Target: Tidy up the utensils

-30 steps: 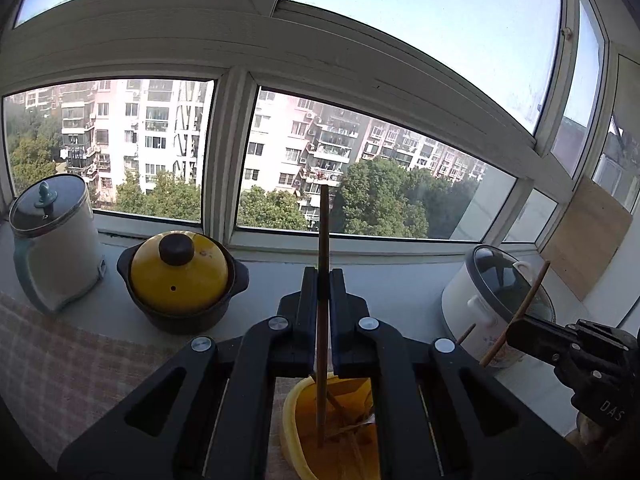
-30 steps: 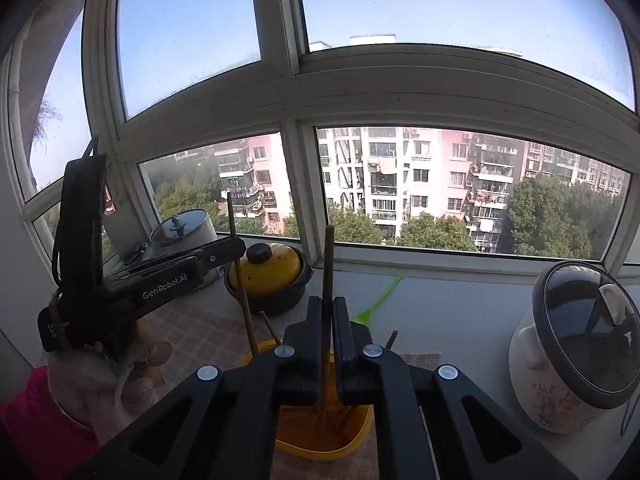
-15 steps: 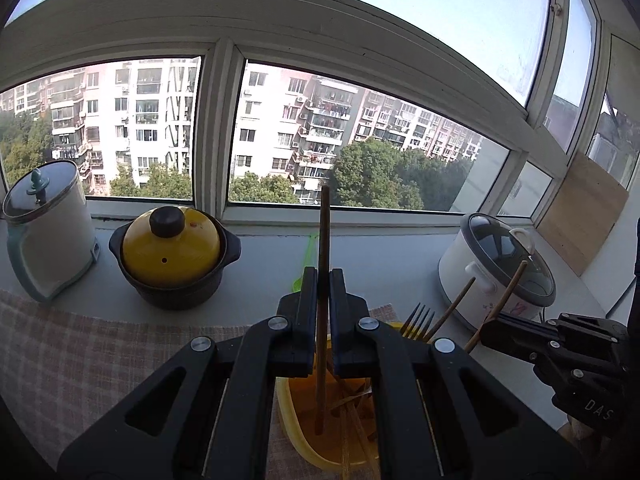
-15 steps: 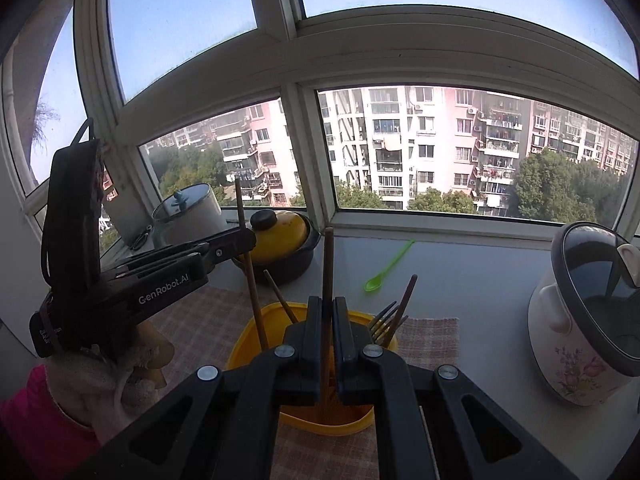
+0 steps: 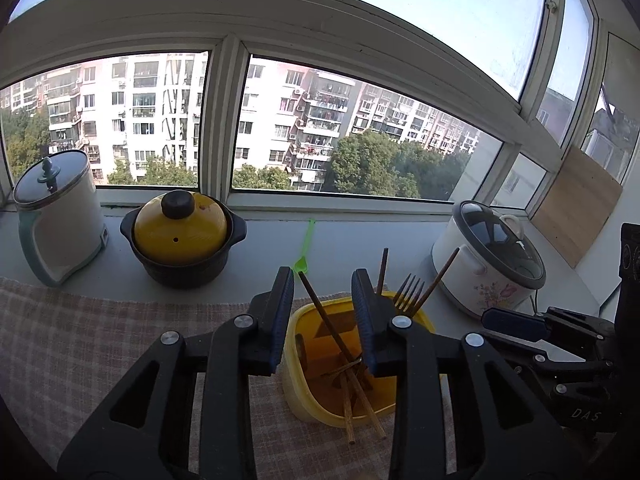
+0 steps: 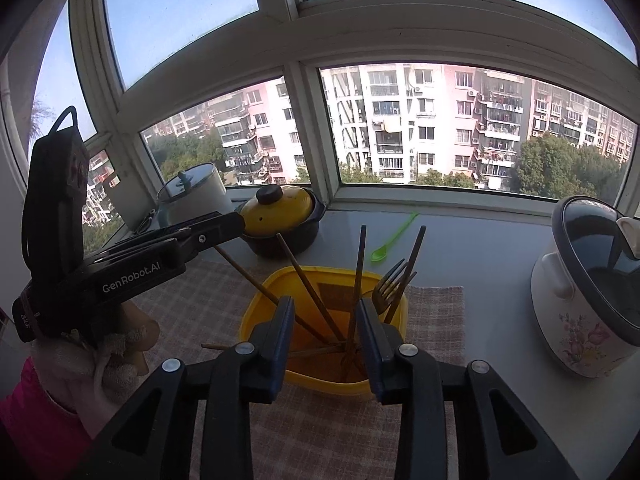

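A yellow plastic container [image 5: 298, 364] [image 6: 256, 312] stands on the checked cloth and holds several brown chopsticks [image 5: 332, 332] [image 6: 308, 284] and a dark fork [image 5: 408, 294] [image 6: 394, 280]. My left gripper [image 5: 323, 284] is open and empty just above the container, with a chopstick leaning between its jaws. My right gripper [image 6: 325, 308] is open and empty over the container's near rim. The left gripper also shows in the right wrist view [image 6: 224, 228], the right gripper in the left wrist view [image 5: 516, 322]. A green plastic spoon [image 5: 306, 246] [image 6: 390, 240] lies on the sill behind.
A yellow-lidded black pot [image 5: 180, 240] [image 6: 280, 216] and a white kettle-like pot [image 5: 56, 216] [image 6: 192, 196] stand at the back left. A floral rice cooker [image 5: 488, 260] [image 6: 584, 292] stands at the right. A wooden board [image 5: 576, 208] leans by the window.
Both grippers have opened and let go of their chopsticks, which now rest in the yellow container. Both views have tilted down toward it.
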Tool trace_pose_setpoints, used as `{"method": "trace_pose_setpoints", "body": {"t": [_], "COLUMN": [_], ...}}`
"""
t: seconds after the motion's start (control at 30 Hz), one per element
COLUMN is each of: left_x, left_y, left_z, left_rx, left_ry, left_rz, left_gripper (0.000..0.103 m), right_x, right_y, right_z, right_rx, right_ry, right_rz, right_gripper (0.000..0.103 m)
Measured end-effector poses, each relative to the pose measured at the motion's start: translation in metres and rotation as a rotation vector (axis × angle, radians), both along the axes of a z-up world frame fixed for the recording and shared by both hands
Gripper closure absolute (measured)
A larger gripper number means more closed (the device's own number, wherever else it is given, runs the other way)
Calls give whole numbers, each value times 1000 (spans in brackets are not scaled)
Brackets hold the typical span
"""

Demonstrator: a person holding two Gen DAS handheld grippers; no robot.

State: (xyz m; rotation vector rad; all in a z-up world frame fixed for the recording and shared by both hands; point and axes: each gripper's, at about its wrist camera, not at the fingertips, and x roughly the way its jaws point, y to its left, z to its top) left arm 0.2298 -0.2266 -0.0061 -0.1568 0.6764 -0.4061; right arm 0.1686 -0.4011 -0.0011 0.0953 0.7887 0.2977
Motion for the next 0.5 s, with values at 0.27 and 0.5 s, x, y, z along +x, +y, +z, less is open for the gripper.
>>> {"method": "trace_pose_setpoints", "body": {"t": [0.27, 0.5], "left_x": [-19, -46], "left_y": [14, 23], "left_z": [4, 7], "left_rx": [-2, 9], "left_ry": [9, 7], "left_rz": [8, -7], "left_gripper": [65, 61], "right_x": [-16, -35], "right_y": [-2, -2], "right_z": [4, 7], "right_rx": [6, -1], "right_ry": [-11, -22], "right_rz": [-26, -54], "right_gripper": [49, 42]}}
